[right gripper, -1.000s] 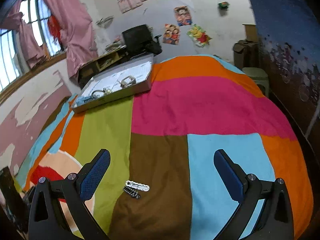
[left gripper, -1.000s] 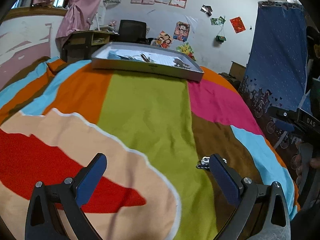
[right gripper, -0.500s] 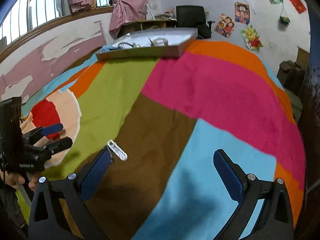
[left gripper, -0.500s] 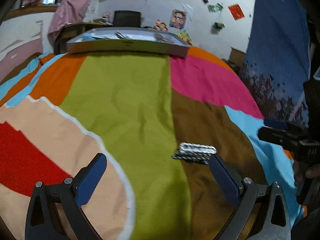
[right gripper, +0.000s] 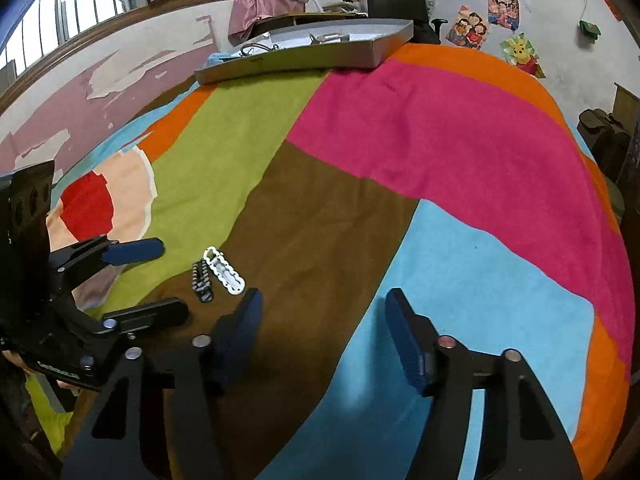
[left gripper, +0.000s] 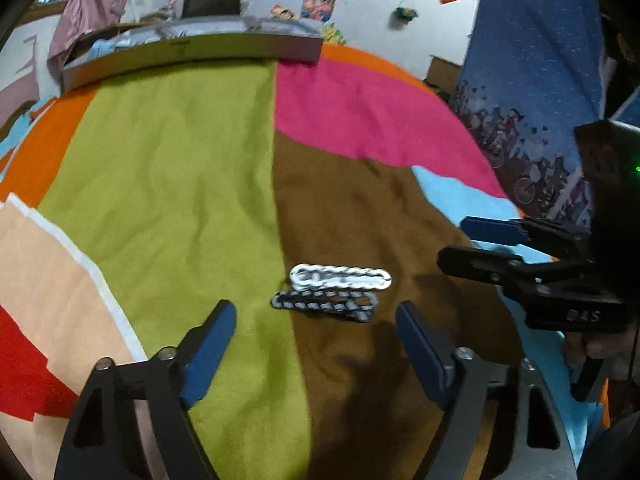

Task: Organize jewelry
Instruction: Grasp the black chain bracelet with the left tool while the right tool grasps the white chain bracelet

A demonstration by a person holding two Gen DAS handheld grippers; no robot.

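1. Silver and dark metal lie side by side in the left wrist view: a white-silver chain-link bracelet (left gripper: 340, 277) touches a darker grey chain-link bracelet (left gripper: 325, 305), both flat on the patchwork bedspread (left gripper: 172, 160) at the seam of the green and brown patches
2. Same view: the left gripper (left gripper: 314, 336) has just been closing, yet its blue-padded fingers (left gripper: 210, 346) are still apart with nothing between them; both bracelets lie just ahead of the tips. Aim for one piece only, probably the nearer dark one, and lower until the pads straddle it before squeezing
3. Same view: the right gripper (left gripper: 476, 242) reaches in from the right, close to the silver piece, so keep the two tools from crossing; the shallow grey cardboard tray (left gripper: 192, 56) waits far up the bed
4. Right wrist view: the right gripper (right gripper: 322, 320) has also just been closing and holds nothing, its fingers (right gripper: 406, 338) half-spread over brown and light-blue cloth
5. Same view: the bracelets (right gripper: 218, 272) sit ahead and left of its tips, with the left gripper (right gripper: 148, 280) beside them; swing left to centre on the silver one, grip across its narrow width and avoid pinching fabric
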